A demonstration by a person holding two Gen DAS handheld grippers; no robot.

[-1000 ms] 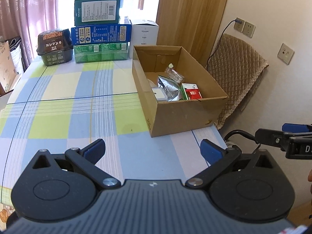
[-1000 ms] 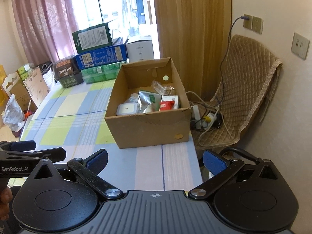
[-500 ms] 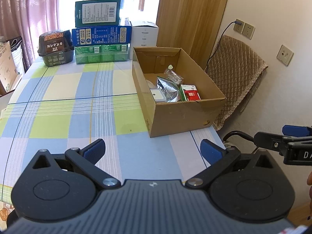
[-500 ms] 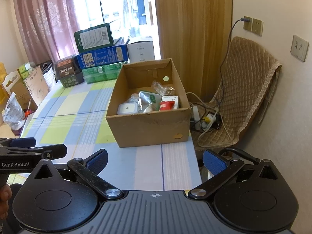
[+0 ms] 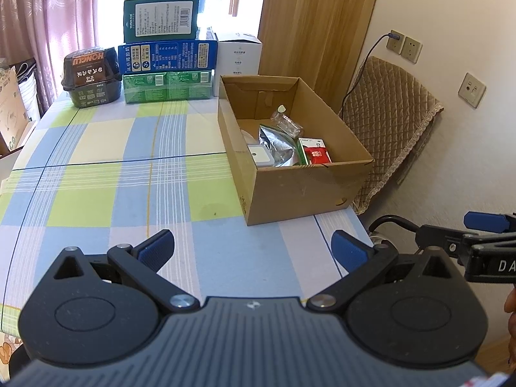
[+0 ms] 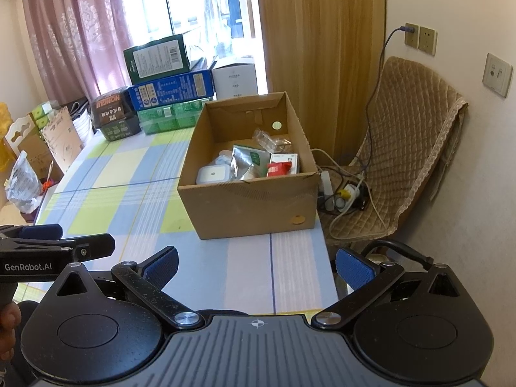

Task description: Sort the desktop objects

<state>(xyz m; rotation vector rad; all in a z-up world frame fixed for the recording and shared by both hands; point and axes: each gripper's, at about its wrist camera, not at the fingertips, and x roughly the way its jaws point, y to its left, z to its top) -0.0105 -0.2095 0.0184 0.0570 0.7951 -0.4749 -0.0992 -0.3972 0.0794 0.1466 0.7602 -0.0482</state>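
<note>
Hand-held gripper [image 5: 253, 251] gapes, cardboard box [image 5: 300, 190] ahead.

In my left wrist view the cardboard box [image 5: 292, 148] sits on the table [image 5: 129, 174] right of centre, at the table's right edge, and in it I count a flat case [image 5: 259, 155] at the lower left, a foil pouch [image 5: 277, 148] in the middle, a small carton [image 5: 314, 151] at the right and a clear bottle [image 5: 285, 122] behind them. Along the table's far edge, upper left of the frame, three stacked boxes [image 5: 164, 58] stand between a lidded tub [image 5: 92, 77] on their left and a plain carton [image 5: 238, 53] on their right, directly behind the cardboard box. A padded chair [image 5: 390, 122] stands off the table at the frame's right, against the wall.
</note>
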